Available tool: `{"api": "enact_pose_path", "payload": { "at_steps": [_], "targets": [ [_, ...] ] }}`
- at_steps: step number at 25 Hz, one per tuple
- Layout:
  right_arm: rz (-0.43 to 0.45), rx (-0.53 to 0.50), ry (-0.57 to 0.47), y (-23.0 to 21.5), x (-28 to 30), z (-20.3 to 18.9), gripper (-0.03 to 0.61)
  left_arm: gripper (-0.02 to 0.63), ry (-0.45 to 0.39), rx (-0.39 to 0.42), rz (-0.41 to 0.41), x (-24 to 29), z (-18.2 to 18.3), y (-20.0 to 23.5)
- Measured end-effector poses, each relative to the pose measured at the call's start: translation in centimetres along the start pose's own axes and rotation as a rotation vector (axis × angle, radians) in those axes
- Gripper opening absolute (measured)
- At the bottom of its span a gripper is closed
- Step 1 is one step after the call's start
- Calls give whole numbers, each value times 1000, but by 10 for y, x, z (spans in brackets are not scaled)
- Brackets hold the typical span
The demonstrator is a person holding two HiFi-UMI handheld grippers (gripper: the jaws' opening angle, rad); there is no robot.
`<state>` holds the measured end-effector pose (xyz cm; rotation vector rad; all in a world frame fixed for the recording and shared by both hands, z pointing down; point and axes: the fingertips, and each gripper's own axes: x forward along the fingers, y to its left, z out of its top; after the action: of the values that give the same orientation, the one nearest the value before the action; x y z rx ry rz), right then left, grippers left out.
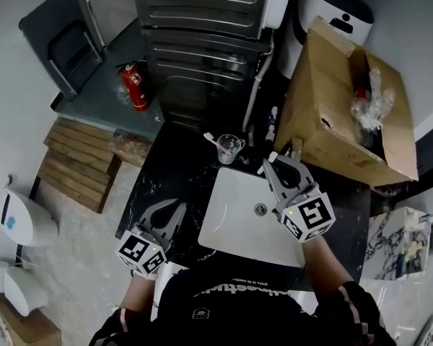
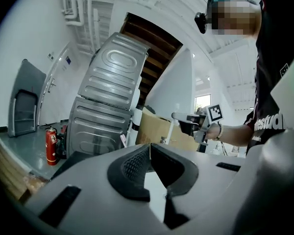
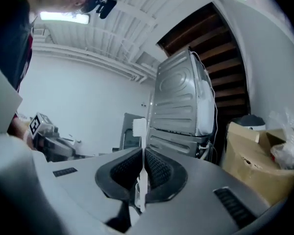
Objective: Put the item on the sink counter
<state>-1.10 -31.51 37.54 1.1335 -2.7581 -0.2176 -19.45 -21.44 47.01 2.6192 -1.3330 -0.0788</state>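
Observation:
My right gripper hovers over the back edge of the white sink basin, shut on a white toothbrush. The brush's handle is pinched between the pads and its head sticks up past the tips; in the head view the toothbrush shows as a small white tip. Over the black counter left of the basin, my left gripper is shut with nothing between its fingers. The left gripper view also shows the right gripper.
A glass cup with another brush in it stands on the counter behind the basin. A large open cardboard box sits at the right. Behind are a grey metal appliance, a red fire extinguisher and wooden slats.

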Motion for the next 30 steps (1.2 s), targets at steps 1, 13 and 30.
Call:
{"api": "enact_pose_path", "payload": {
  "at_steps": [1,13,30],
  "targets": [
    [9,-34,-15,0,12,-1,44,21,0,1,5,-3,0,2],
    [116,-118,-23,13,126,-41,44,21,50,48,56,-29,-8,38],
    [133,-319,157,35,176,-129,44,21,114,66,73,-45,-20,69]
  ]
}}
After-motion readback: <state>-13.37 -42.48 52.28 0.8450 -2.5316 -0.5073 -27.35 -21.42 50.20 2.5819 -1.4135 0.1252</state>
